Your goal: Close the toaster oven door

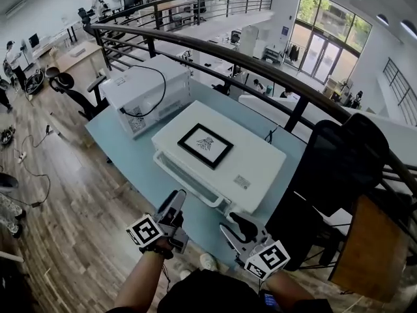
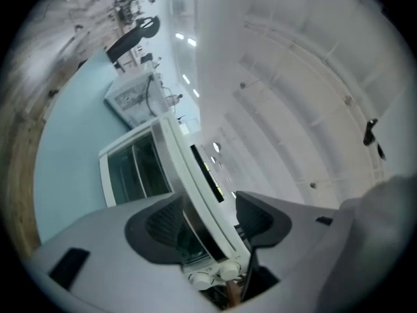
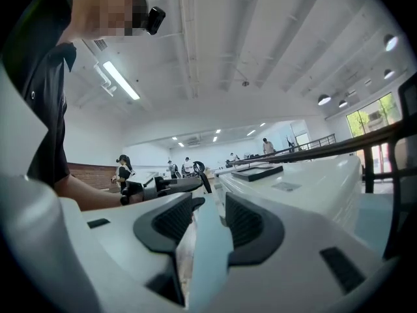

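A white toaster oven (image 1: 254, 158) with a black-framed marker on top stands on a light blue table (image 1: 127, 158). Its glass door (image 1: 186, 175) faces me and lies flat against the body. My left gripper (image 1: 176, 197) hovers just in front of the door's right end, jaws open and empty. The left gripper view is rolled sideways: the door window (image 2: 133, 168) and two white knobs (image 2: 212, 276) show past the left gripper (image 2: 208, 204). My right gripper (image 1: 236, 225) sits at the table's near edge by the oven's corner. Its jaws (image 3: 210, 201) stand apart with nothing gripped.
A second white appliance (image 1: 146, 90) with a black cable stands at the table's far left. A dark curved railing (image 1: 260, 64) runs behind the table. A black chair (image 1: 339, 168) is close on the right. Wooden floor (image 1: 58, 194) lies to the left.
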Available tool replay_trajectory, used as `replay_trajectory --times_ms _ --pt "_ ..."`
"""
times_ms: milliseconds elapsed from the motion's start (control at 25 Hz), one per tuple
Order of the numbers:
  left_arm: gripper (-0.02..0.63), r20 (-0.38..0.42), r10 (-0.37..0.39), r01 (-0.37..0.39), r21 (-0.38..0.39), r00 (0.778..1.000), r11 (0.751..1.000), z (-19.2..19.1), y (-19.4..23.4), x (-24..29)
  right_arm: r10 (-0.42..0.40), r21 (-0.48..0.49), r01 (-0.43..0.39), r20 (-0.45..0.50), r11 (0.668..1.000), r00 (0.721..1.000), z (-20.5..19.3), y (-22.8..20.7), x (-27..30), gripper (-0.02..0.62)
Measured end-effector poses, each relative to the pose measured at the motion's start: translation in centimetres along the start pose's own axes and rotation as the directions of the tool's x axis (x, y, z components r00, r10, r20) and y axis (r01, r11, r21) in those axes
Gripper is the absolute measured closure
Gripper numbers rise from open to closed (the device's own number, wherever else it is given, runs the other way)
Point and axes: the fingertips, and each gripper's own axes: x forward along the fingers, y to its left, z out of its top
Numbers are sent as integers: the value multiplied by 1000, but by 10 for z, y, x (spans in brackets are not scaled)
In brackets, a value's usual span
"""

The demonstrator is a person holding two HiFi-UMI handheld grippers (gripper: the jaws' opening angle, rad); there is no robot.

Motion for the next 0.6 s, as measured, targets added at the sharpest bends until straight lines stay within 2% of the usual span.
replay_trajectory --times_ms 40,120,200,280,400,480,600 --pt "356 -1 8 -8 103 1000 995 8 -4 -9 7 -3 -7 4 1000 1000 2 2 2 436" --pt "384 7 -55 52 251 998 967 23 -28 -21 9 -4 -9 22 1000 1000 10 4 4 437" --pt "402 29 -77 61 381 997 923 36 -47 -35 6 -4 -6 51 1000 999 22 6 4 441" --pt "422 68 -76 32 498 995 867 50 -61 -52 2 -6 -2 80 1000 997 35 7 4 451" --pt "473 120 -38 -45 618 992 785 64 -70 -73 -8 -6 9 120 1000 993 48 6 2 481" --pt "576 142 22 -113 668 990 735 69 -69 -88 -6 5 5 147 1000 989 53 7 0 516" --pt "595 169 66 -171 736 983 655 71 -71 -113 -13 7 12 162 1000 987 56 11 -2 562"
